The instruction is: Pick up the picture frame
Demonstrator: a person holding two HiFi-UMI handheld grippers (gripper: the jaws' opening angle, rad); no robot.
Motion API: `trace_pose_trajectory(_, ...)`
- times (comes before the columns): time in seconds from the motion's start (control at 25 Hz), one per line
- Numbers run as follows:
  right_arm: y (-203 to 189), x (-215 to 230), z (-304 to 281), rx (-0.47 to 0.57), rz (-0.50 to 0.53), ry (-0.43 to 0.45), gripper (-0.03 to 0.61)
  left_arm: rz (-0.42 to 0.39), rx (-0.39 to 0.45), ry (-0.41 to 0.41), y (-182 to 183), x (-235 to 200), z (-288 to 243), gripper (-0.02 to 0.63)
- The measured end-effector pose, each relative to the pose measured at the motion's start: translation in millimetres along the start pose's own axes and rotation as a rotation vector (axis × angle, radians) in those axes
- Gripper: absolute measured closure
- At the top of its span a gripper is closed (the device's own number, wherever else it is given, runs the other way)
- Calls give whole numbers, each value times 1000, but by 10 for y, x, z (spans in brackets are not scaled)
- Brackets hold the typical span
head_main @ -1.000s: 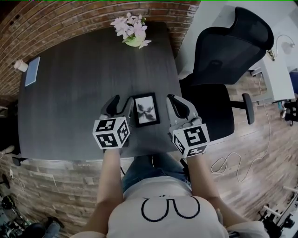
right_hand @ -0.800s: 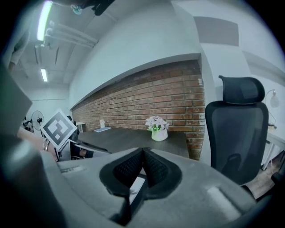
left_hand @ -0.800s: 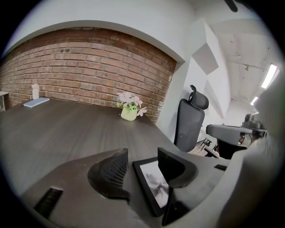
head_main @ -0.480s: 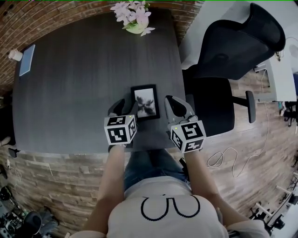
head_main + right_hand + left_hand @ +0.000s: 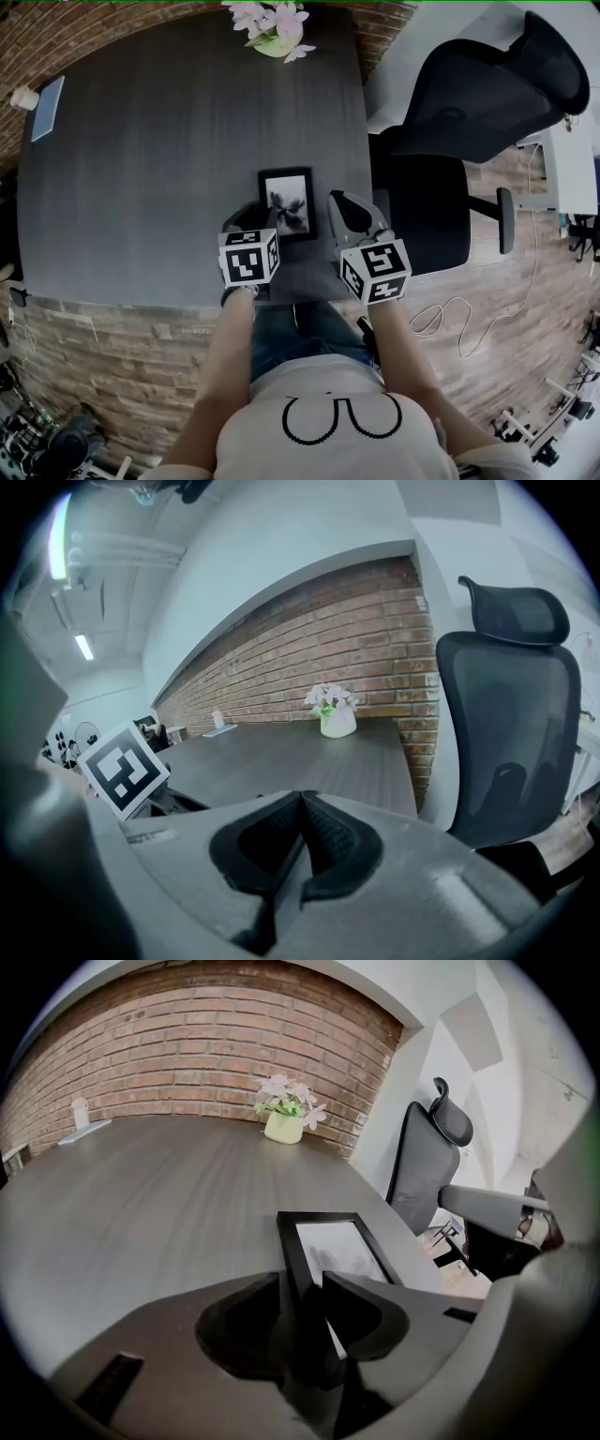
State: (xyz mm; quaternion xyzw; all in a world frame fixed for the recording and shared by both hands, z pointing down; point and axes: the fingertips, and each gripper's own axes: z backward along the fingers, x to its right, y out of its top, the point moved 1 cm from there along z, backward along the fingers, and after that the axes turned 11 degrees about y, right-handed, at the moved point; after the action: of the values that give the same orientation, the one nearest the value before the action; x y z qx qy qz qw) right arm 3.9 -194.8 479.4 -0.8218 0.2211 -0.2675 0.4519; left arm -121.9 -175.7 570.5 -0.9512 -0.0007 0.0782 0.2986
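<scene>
Left gripper (image 5: 302, 1286), jaws just closing, pinches the left bar of the frame (image 5: 339, 1246). The frame is a flat black rectangle, glossy glass over a pale print, lying near the front edge of the dark wood-grain table (image 5: 159, 159). Right gripper (image 5: 300, 801) is pressed together and empty, beside the frame.

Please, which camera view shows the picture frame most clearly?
The head view: the picture frame sits whole on the table, all four edges and its image visible. The left gripper view shows it close but slanted, its near end covered. The right gripper view does not show it.
</scene>
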Motion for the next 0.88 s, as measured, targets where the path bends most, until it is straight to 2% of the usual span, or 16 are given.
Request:
trace_pose_trajectory(0.28, 40, 13, -53, -2, 7, 9, 581, 30, -43, 7, -14, 48, -13, 514)
trace_pose_trajectory(0.36, 60, 10, -66, -1, 9, 10, 581, 66, -56, -7, -4, 28, -13, 528)
trace_pose_trajectory(0.48, 89, -2, -79, 0, 15, 13, 581, 129, -81, -59, 3, 0, -15, 535)
trace_pose_trajectory(0.88, 177, -41, -91, 9, 14, 23, 581, 272, -164, -307, -6, -39, -30, 538)
